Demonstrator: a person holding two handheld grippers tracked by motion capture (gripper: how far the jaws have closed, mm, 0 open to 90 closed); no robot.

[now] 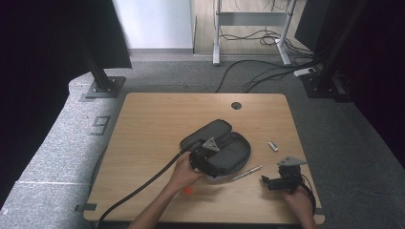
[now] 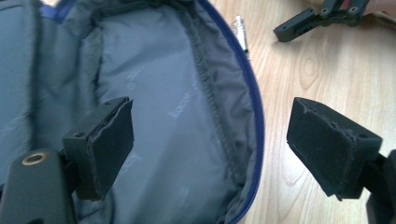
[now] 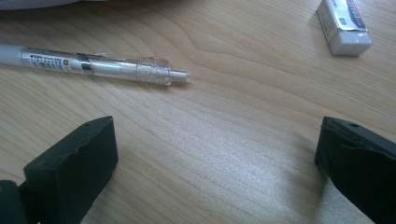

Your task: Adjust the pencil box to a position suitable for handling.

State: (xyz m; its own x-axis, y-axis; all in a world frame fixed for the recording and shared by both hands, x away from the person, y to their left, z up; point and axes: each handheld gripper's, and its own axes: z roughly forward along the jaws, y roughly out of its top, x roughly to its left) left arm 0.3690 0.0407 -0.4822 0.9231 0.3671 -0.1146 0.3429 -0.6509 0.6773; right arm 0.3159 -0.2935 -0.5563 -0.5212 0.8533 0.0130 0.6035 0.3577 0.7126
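Two grippers, both with jaws apart and empty: the left gripper point(image 2: 210, 140) hangs over the open case point(image 1: 217, 145), a soft, limp fabric pouch probably best pinched at its zip rim, while the right gripper point(image 3: 215, 158) rests level right of it, facing the light, slick pen point(image 3: 93, 65) beside the case.

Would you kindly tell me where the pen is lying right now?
In the high view the pen lies on the table right of centre, between the open pencil case and the right gripper, with the eraser beyond it.
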